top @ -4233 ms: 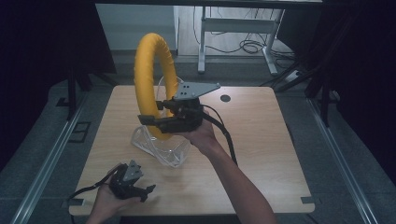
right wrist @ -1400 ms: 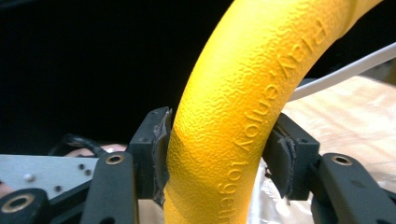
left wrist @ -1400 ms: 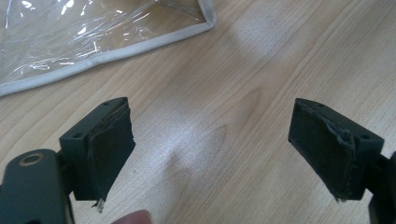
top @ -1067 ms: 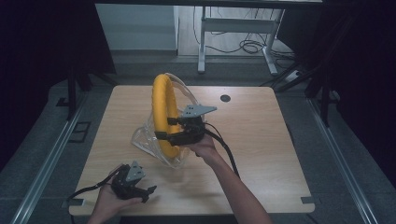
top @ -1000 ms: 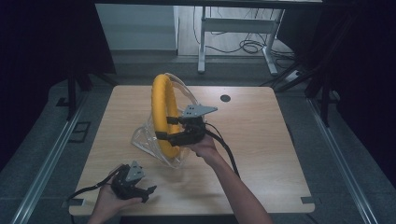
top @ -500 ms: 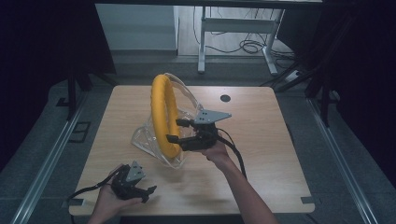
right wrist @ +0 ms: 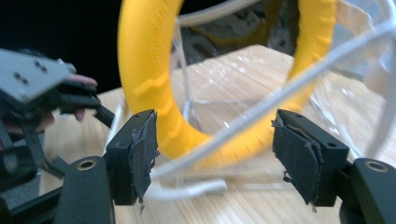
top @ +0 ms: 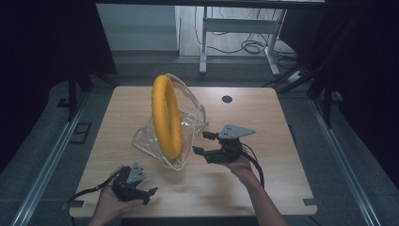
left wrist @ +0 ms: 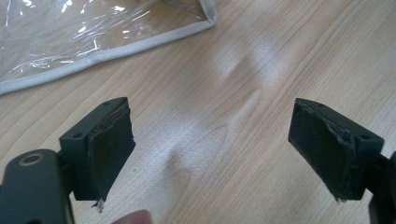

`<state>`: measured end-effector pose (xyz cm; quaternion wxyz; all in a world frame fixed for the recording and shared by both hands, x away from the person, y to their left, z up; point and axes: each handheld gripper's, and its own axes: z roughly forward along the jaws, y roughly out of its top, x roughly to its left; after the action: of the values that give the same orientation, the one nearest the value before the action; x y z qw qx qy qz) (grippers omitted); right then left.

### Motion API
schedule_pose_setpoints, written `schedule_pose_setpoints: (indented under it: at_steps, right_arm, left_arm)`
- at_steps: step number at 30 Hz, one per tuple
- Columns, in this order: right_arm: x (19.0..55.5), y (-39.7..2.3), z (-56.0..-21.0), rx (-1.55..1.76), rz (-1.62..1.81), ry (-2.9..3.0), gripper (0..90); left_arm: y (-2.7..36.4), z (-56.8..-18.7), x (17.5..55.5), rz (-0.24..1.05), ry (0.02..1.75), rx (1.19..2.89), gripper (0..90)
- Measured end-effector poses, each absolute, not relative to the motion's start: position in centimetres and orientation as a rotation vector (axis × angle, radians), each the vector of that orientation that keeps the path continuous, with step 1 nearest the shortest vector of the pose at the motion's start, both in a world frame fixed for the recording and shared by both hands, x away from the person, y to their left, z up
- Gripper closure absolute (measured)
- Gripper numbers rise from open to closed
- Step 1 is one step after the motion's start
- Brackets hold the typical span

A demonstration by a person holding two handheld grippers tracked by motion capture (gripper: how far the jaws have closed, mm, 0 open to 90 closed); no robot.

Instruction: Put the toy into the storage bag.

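Just right of the yellow ring point(top: 166, 117) and clear bag point(top: 190, 122), the right gripper point(top: 203, 143) stands spread, closing slightly, nothing gripped.

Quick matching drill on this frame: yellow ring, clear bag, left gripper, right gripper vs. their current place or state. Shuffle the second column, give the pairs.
1. yellow ring
2. clear bag
3. left gripper
4. right gripper

a. open, near table's front edge
b. open, just right of the ring, holding nothing
c. standing upright in the bag
d. see-through, pale-trimmed, mid-table

Pairs: 1-c, 2-d, 3-a, 4-b
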<state>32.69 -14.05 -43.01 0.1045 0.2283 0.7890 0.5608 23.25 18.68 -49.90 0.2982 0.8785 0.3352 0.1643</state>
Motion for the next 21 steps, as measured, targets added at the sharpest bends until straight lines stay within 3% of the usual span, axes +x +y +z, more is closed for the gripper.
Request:
schedule_pose_setpoints:
  at_steps: [21]
  right_arm:
    - [31.3,-16.5,-46.2,0.727,1.558,2.332,31.1]
  left_arm:
    - [18.6,-50.0,23.2,0.438,0.891,2.338,14.0]
